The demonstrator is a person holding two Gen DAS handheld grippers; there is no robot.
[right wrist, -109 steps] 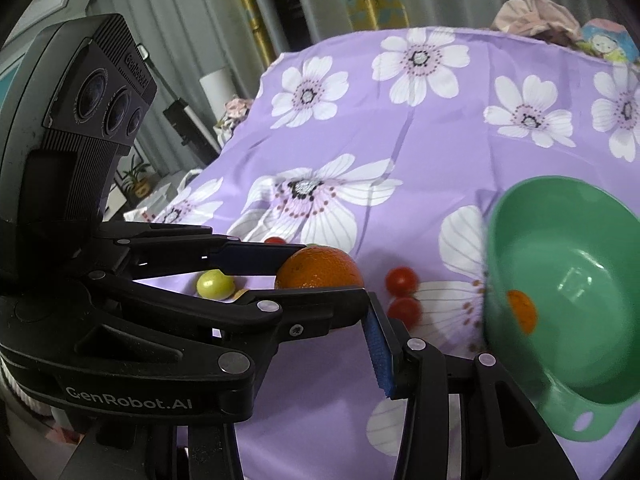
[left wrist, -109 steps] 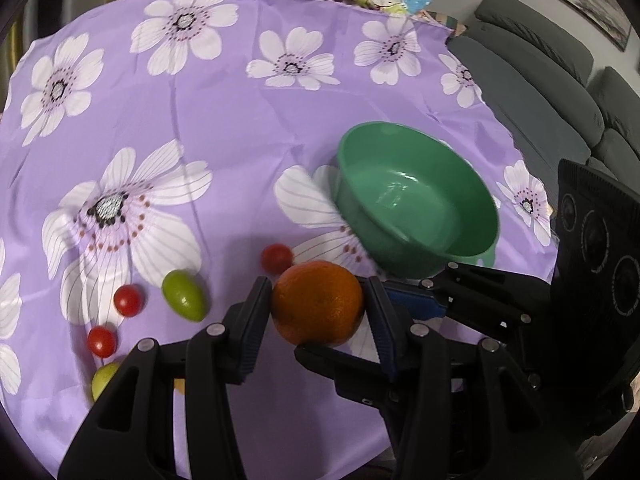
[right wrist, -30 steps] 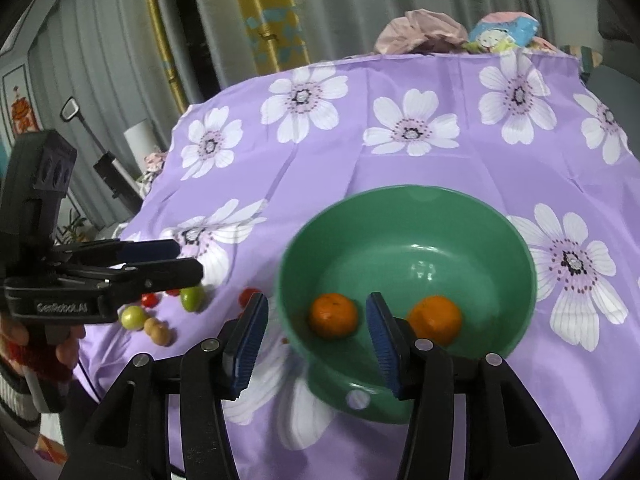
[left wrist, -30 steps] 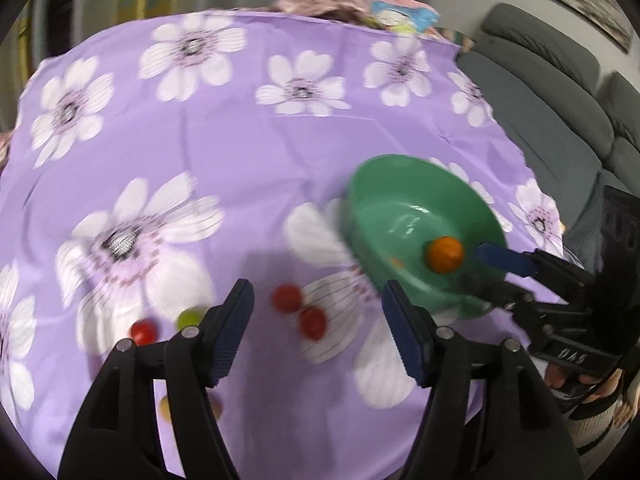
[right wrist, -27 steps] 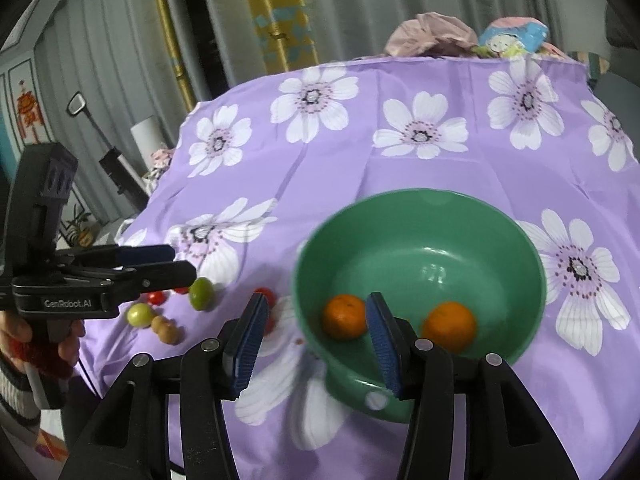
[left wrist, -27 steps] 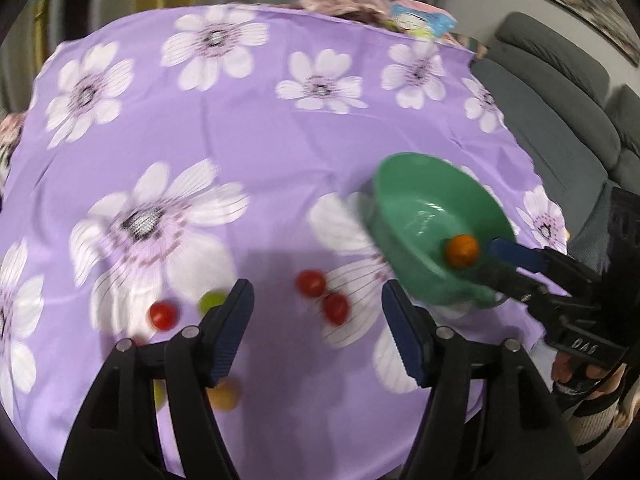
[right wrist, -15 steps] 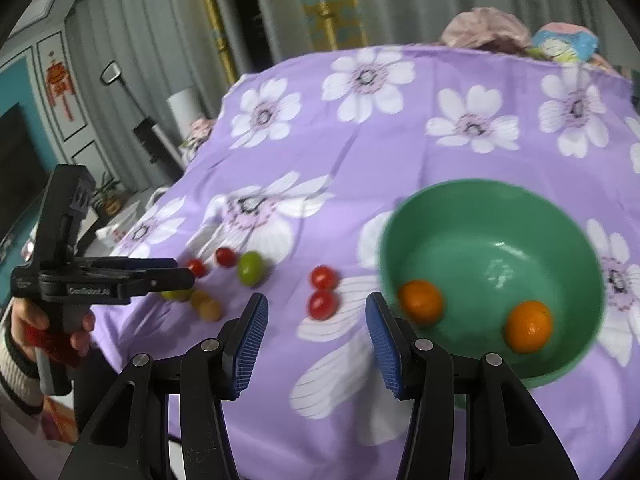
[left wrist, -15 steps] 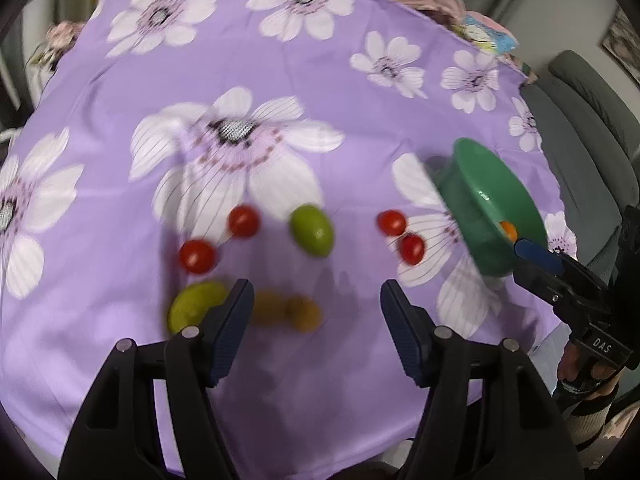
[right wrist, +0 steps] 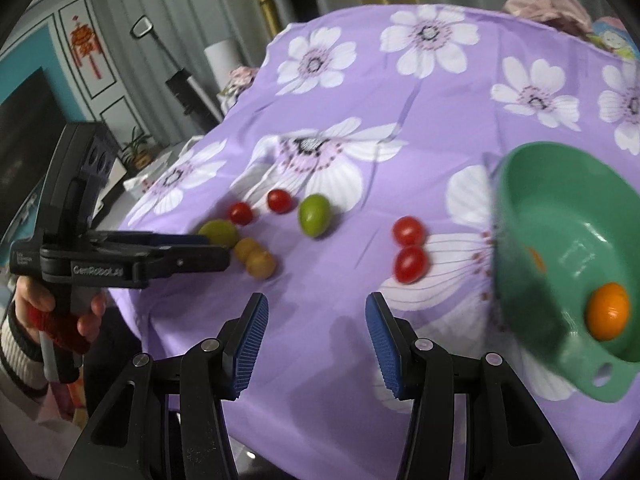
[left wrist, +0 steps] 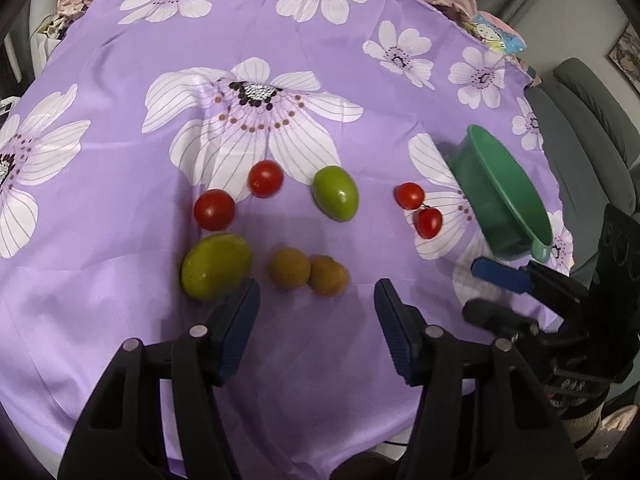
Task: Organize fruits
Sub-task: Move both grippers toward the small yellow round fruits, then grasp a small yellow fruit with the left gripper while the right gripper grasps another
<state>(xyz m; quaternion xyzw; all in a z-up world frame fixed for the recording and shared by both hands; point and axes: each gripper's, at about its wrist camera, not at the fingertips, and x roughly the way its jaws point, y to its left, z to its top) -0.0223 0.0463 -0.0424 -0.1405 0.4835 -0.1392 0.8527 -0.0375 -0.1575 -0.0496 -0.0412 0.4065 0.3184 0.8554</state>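
Now left gripper (left wrist: 316, 312) nearer longans (left wrist: 307, 271), empty

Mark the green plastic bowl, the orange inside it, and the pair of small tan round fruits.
Green plastic bowl (right wrist: 520, 200): right wrist view, far rim.
Orange (right wrist: 608, 311): right wrist view, centre of peel.
Pair of small tan round fruits (left wrist: 289, 268): left wrist view, middle of the left fruit.
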